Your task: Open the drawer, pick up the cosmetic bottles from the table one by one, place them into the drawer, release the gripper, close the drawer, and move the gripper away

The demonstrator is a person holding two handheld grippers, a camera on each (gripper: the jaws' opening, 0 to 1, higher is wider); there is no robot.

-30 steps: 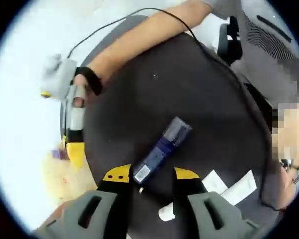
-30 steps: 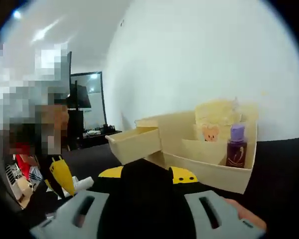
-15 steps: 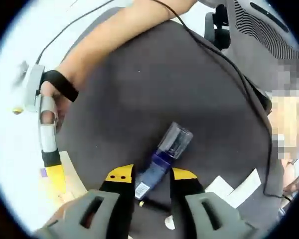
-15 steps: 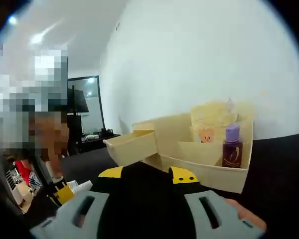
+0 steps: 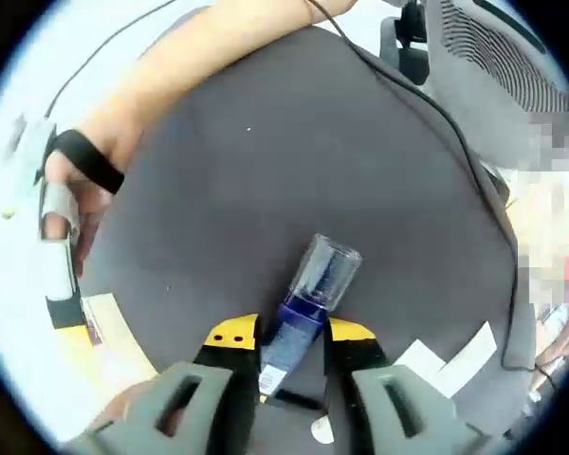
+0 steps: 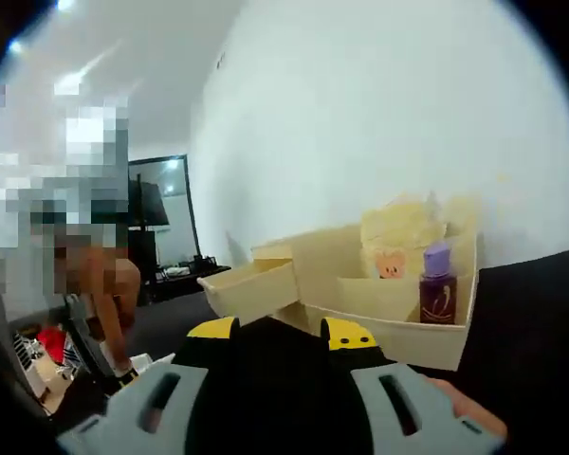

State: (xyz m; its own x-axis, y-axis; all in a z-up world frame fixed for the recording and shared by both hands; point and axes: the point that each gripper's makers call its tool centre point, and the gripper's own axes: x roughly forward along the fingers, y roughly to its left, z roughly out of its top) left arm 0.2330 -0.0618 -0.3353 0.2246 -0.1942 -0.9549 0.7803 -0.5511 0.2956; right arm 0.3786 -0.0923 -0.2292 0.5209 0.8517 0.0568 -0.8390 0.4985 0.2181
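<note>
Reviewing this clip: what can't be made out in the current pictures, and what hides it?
- Left gripper view: the blue bottle's lower end sits between the left gripper jaws; contact cannot be judged.
- Left gripper view: the bottle's label print is too small to read.
- Right gripper view: the open drawer's inside is hidden by its front wall.
- Right gripper view: the purple bottle's base is behind the organizer's wall.

Your left gripper view is looking steeply down, from close, onto the dark grey cloth-covered worktop (image 5: 294, 180), a blue clear-capped bottle (image 5: 303, 308) lying between its jaws. Your right gripper view is looking level, low across that same worktop, toward the cream open-drawer organiser (image 6: 360, 299) near the white wall (image 6: 379, 114).
</note>
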